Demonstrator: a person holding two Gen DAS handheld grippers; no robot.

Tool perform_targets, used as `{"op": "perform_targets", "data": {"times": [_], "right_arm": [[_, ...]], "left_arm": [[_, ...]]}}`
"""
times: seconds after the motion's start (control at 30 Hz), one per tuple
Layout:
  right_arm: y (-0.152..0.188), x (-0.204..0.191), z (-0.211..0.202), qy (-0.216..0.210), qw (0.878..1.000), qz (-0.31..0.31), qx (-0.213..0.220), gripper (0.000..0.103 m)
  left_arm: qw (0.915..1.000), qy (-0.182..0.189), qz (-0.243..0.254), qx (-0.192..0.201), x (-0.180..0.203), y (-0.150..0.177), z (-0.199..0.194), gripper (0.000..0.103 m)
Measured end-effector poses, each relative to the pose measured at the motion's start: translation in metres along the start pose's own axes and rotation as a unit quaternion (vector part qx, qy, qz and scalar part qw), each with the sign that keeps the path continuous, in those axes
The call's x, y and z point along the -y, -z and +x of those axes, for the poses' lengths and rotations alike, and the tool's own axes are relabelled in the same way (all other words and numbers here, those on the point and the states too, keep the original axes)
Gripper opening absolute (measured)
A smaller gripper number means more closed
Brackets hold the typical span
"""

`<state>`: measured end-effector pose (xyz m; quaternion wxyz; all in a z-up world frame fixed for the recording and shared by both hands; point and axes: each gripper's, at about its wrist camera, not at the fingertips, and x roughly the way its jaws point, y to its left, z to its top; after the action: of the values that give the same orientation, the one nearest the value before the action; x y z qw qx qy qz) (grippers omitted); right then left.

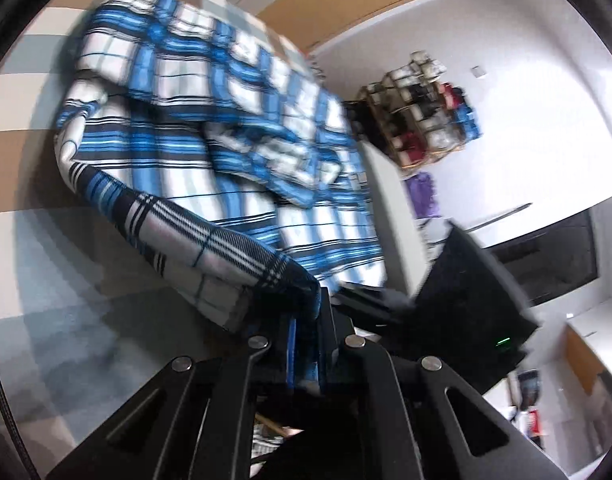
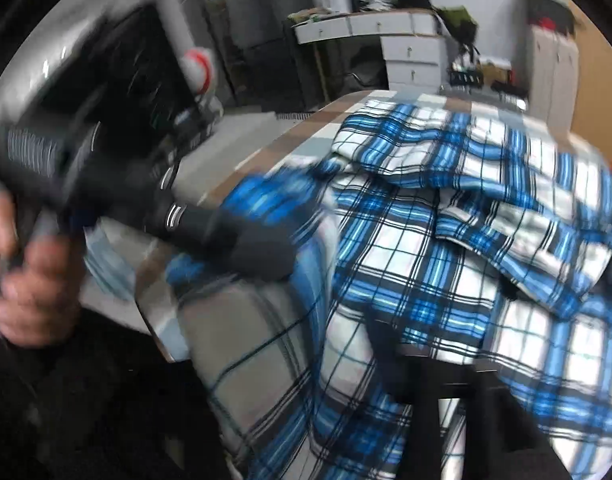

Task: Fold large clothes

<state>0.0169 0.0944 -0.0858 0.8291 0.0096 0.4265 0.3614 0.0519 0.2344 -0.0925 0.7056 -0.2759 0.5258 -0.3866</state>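
Plaid shirt, blue, white and black, on checked table

Shirt point(image 1: 209, 128) lies crumpled across the table point(image 1: 37, 232), which wears a tan, grey and white checked cloth; long axis not clear, one edge drapes off the near side. Left tool point(image 1: 306, 344) is clamped on a fold of the shirt. Right tool point(image 2: 438, 384) has its jaws together, shirt cloth over and around them. Room: white wall, shoe rack point(image 1: 422, 116), white drawers point(image 2: 414, 60), a hand point(image 2: 29, 272) on the left tool's grip. No writing legible.
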Motion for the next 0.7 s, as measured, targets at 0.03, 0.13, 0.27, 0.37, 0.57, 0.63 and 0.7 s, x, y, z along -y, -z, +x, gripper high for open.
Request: {"op": "perform_targets", "data": {"times": [0.03, 0.13, 0.27, 0.37, 0.57, 0.63, 0.7], "right_arm": [[0.002, 0.002, -0.001, -0.012, 1.0, 0.007, 0.009, 0.002], [0.006, 0.007, -0.002, -0.052, 0.998, 0.043, 0.008, 0.001], [0.011, 0.001, -0.003, -0.066, 0.997, 0.038, 0.005, 0.001], [0.014, -0.013, -0.008, -0.062, 0.998, 0.013, 0.01, 0.001], [0.017, -0.042, -0.006, -0.051, 0.998, -0.035, 0.008, 0.001], [0.02, -0.045, -0.004, -0.052, 0.998, -0.038, 0.003, 0.002], [0.02, -0.045, -0.003, -0.051, 0.998, -0.032, 0.006, 0.002]], "left_arm": [[1.0, -0.005, -0.002, -0.003, -0.003, 0.001, 0.0, 0.012], [0.9992, -0.038, -0.005, -0.012, -0.005, 0.007, -0.003, 0.073], [0.9998, -0.008, -0.011, -0.012, -0.007, 0.015, -0.013, 0.076], [0.9988, -0.039, -0.023, -0.018, -0.014, 0.015, -0.007, 0.077], [0.9948, -0.048, -0.07, -0.058, -0.028, 0.015, 0.019, 0.077], [0.995, -0.04, -0.064, -0.065, -0.025, 0.018, 0.021, 0.077], [0.996, -0.028, -0.057, -0.062, -0.02, 0.021, 0.022, 0.076]]}}
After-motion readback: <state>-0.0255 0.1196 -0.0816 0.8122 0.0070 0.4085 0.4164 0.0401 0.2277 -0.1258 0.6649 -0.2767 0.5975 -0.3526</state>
